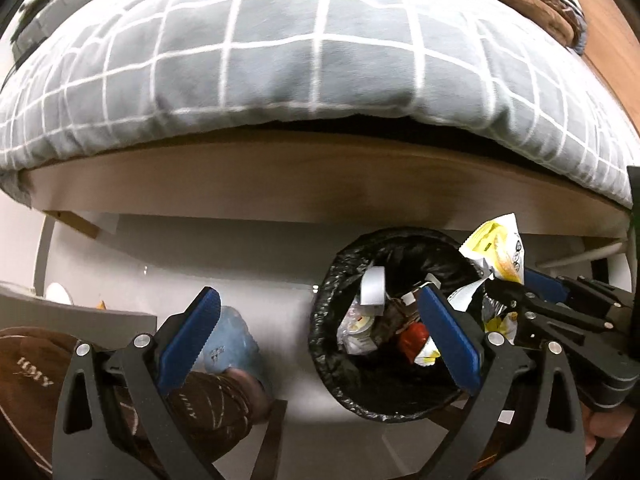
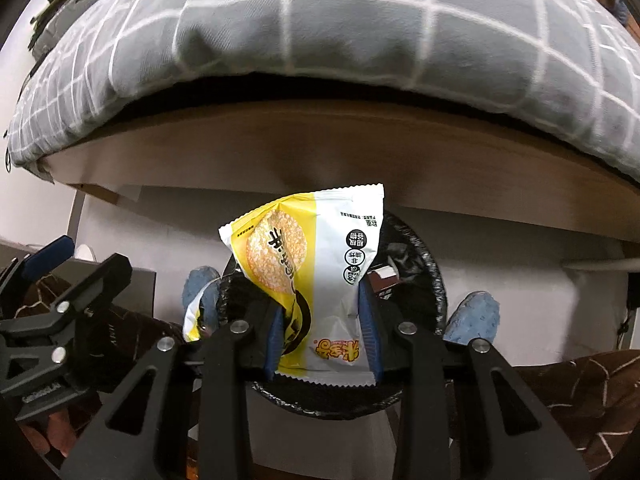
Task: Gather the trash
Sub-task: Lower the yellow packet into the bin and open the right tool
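Yellow snack packet [image 2: 320, 280] hides most of the bin [image 2: 436, 280] beneath

- Left wrist cam: steeply down along its hand-held gripper [image 1: 316, 312], close above the floor, bin [image 1: 332, 280] right of centre.
- Right wrist cam: same steep tilt, close over the bin [image 2: 434, 280], centred.
- Shared: bin, bed edge [image 1: 280, 184] ahead, checked quilt [image 1: 280, 60]; each sees the other gripper at frame edge.
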Action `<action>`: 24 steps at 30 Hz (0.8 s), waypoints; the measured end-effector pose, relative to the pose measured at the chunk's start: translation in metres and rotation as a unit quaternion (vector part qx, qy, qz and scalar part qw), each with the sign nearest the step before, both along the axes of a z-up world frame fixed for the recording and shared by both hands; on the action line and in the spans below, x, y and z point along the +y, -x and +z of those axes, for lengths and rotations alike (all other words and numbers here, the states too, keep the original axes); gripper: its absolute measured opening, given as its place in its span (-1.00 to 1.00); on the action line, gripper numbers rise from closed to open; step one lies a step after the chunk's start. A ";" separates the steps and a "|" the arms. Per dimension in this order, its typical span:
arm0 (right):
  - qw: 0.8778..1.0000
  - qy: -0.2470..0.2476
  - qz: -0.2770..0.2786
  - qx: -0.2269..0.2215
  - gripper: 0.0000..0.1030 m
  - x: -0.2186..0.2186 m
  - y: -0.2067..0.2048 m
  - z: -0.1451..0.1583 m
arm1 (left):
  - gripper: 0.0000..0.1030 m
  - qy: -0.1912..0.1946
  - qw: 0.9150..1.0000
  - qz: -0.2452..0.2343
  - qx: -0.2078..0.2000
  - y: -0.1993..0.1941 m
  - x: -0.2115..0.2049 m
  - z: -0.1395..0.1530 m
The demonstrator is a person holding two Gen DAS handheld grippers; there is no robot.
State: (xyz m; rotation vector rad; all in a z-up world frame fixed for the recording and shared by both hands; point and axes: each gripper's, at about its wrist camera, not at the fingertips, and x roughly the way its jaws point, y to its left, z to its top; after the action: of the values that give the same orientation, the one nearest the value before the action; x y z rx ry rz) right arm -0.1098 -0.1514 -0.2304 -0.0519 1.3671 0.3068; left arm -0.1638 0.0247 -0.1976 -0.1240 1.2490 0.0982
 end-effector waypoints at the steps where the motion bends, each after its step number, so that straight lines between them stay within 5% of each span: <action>1: 1.000 0.002 0.004 0.004 -0.38 0.004 0.000 -0.004 | 0.89 0.002 1.000 0.003 0.002 0.000 0.001 -0.003; 24: 0.999 0.015 -0.004 0.036 0.30 0.001 0.004 -0.020 | 0.89 0.010 1.000 0.013 0.005 0.001 0.004 -0.016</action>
State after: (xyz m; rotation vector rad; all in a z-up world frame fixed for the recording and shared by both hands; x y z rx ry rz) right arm -0.1136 -0.1508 -0.2507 -0.0614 1.4426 0.2843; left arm -0.1645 0.0292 -0.2134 -0.1581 1.2592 0.1093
